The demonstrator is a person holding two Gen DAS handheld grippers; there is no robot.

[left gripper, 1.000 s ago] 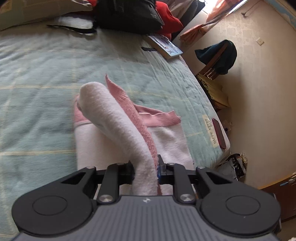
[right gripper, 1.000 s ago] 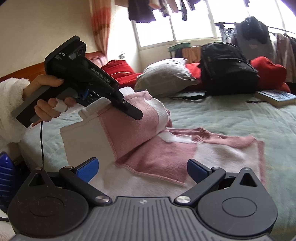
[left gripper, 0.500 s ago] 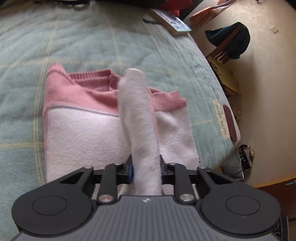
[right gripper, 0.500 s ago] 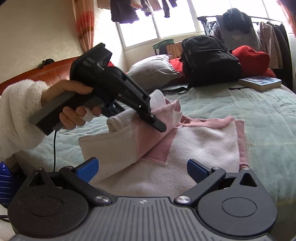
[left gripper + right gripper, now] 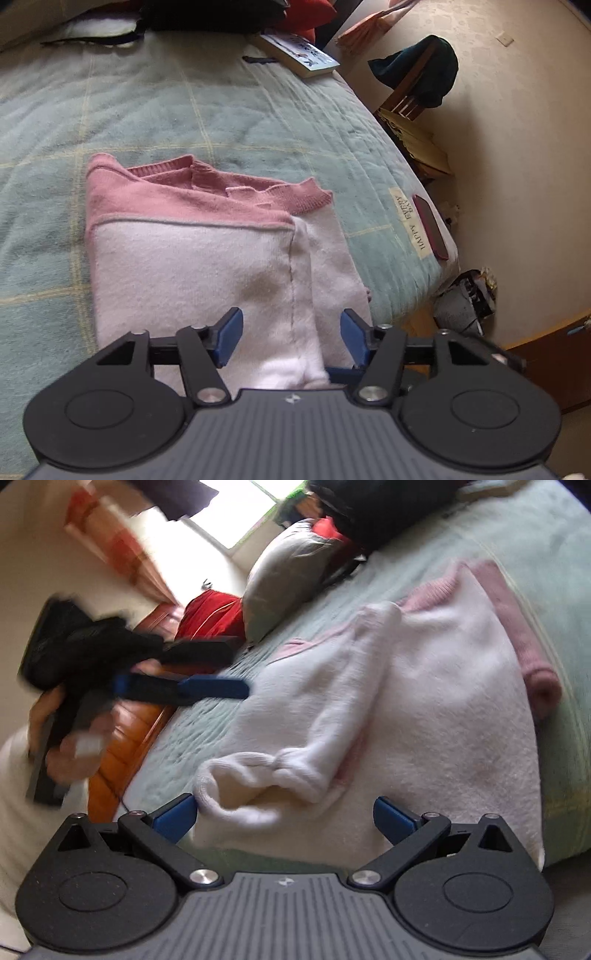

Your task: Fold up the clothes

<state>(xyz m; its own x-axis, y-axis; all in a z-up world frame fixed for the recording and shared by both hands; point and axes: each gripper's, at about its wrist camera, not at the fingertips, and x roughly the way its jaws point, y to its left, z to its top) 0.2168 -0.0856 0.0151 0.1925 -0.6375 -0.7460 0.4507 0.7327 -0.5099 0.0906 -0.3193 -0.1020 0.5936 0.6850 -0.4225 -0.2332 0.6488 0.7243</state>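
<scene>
While its jaws have just been opening, left gripper [image 5: 291, 338] spread above the sweater sleeve [image 5: 295, 295], untouched

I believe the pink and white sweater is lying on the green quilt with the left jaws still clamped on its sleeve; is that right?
Not quite: the left gripper has just been opening, and its jaws stand apart around the sleeve without pressing it, as the left wrist view shows. The sweater does lie on the green quilt.
</scene>
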